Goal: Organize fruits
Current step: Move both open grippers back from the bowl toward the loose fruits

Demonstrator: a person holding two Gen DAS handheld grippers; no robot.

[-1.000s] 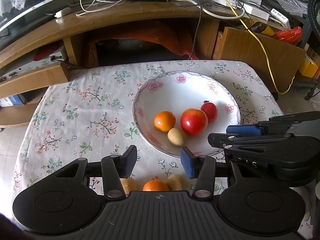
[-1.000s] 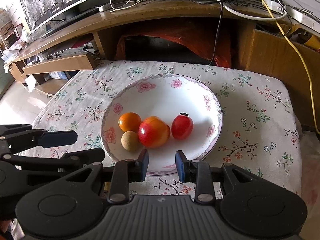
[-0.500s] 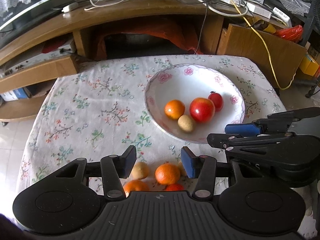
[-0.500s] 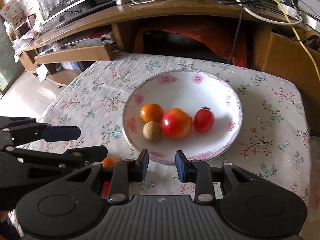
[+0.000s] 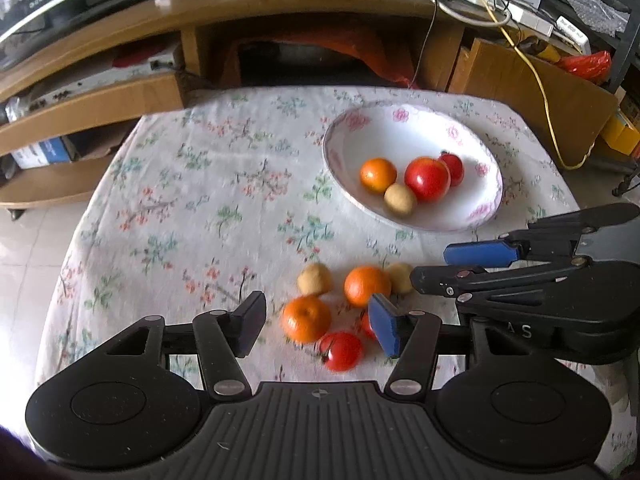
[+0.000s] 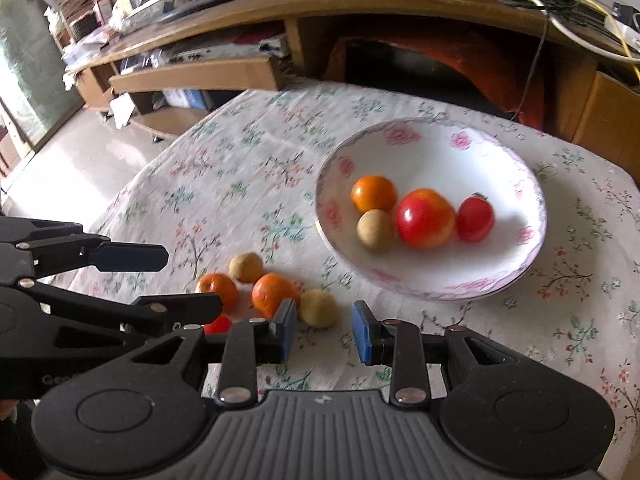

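A white floral bowl holds an orange, a red apple, a small tomato and a tan fruit. Loose on the cloth in front of it lie two oranges, two tan fruits and a tomato. My left gripper hovers open over this loose group, with the near orange and tomato under its gap. My right gripper is open and holds nothing, just behind one tan fruit.
The round table wears a floral cloth. Behind it stands a wooden TV stand with cables and a yellow cord. Tiled floor shows to the left. The right gripper's fingers reach in close beside my left gripper.
Both grippers have drawn back from the bowl and swung left. The loose fruits have come fully into view; the bowl now sits further right. Both grippers stay open.
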